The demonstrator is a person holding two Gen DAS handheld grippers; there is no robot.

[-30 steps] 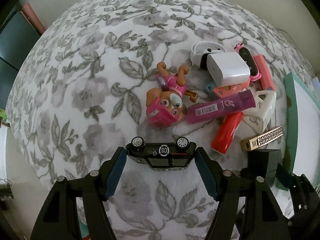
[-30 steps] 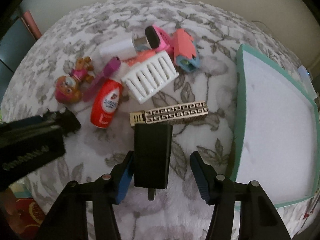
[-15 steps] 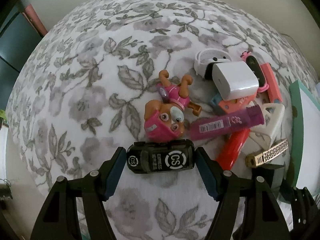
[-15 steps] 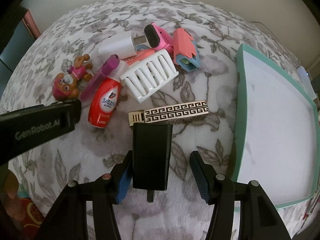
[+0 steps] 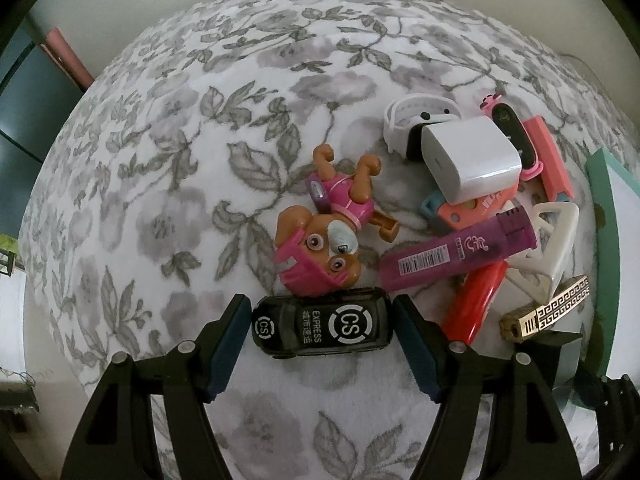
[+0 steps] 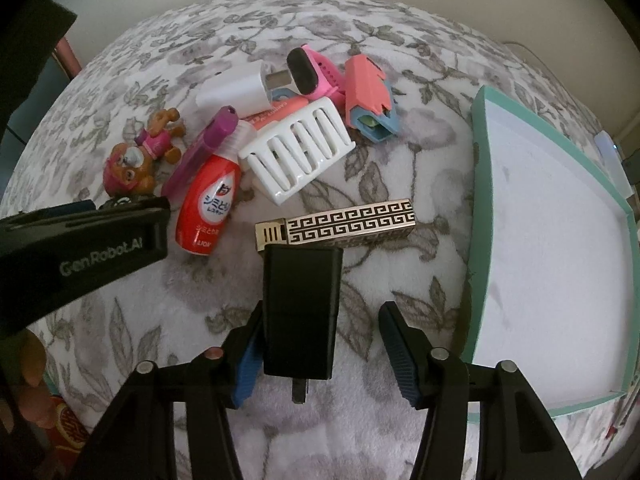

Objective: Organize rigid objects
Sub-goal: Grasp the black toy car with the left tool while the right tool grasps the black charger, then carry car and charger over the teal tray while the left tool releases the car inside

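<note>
My left gripper (image 5: pixel 320 330) is shut on a black toy car (image 5: pixel 322 326) marked "CS EXPRESS", held crosswise between both pads just in front of a brown and pink puppy figure (image 5: pixel 326 236). My right gripper (image 6: pixel 322 348) is open around a black charger block (image 6: pixel 300 308) that lies on the cloth; the left pad touches it, the right pad stands apart. A gold patterned lighter (image 6: pixel 336 226) lies just beyond the charger. The teal tray (image 6: pixel 480 184) with a white floor sits to the right.
A pile on the floral cloth holds a purple lighter (image 5: pixel 456 254), a red bottle (image 6: pixel 210 204), a white slotted holder (image 6: pixel 300 156), a white charger (image 5: pixel 470 158), a pink watch (image 6: pixel 312 74) and a pink-blue case (image 6: pixel 370 100). The left gripper's body (image 6: pixel 80 240) crosses the right view.
The left gripper has carried the toy car forward toward the puppy figure and turned it from wheels-up to roof-up. The right gripper and the black charger have barely moved.
</note>
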